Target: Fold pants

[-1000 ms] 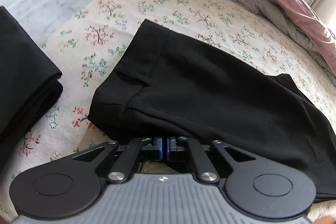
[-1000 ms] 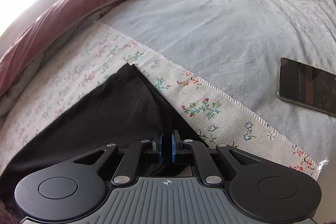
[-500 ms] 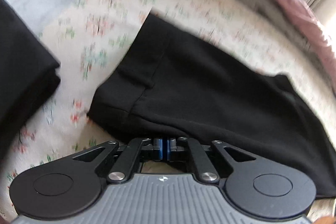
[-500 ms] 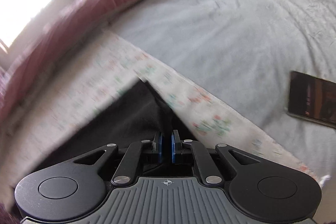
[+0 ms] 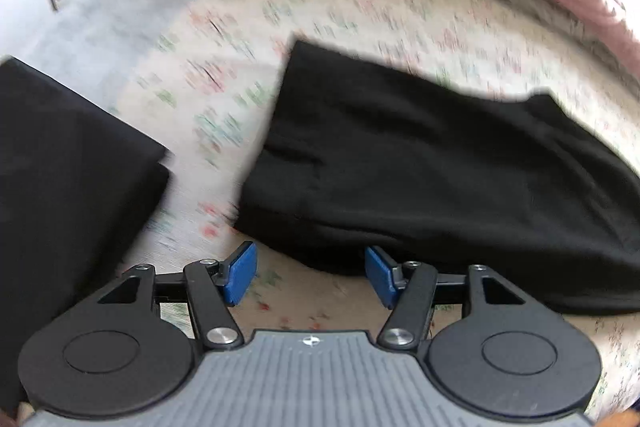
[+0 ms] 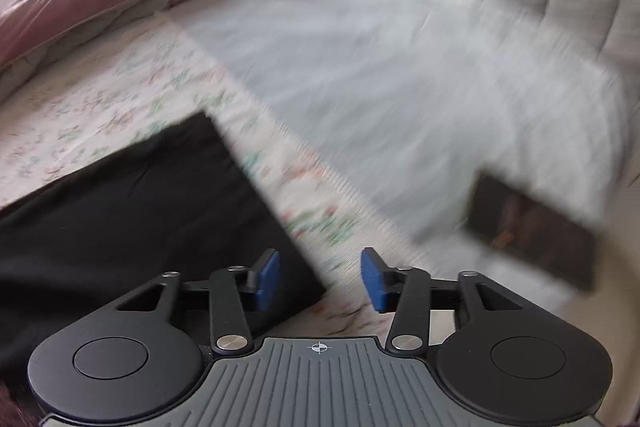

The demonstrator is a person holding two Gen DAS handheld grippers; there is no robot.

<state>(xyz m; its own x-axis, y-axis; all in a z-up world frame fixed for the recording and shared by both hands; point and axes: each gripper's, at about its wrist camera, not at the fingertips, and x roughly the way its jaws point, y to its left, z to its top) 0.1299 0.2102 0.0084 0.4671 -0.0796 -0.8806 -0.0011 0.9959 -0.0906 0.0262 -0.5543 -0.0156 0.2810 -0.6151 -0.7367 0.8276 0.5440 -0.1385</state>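
Both grippers, left (image 5: 306, 275) & right (image 6: 320, 281), let go of pants (image 5: 440, 167), now wide open, empty; views motion-blurred.

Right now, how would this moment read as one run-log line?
left hand-held gripper: open | right hand-held gripper: open | black pants: lying released on floral sheet

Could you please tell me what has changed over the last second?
Both the left hand-held gripper and the right hand-held gripper opened, releasing the black fabric pants, and drew back slightly. The pants stay on the floral bedsheet, beside the folded black garment.
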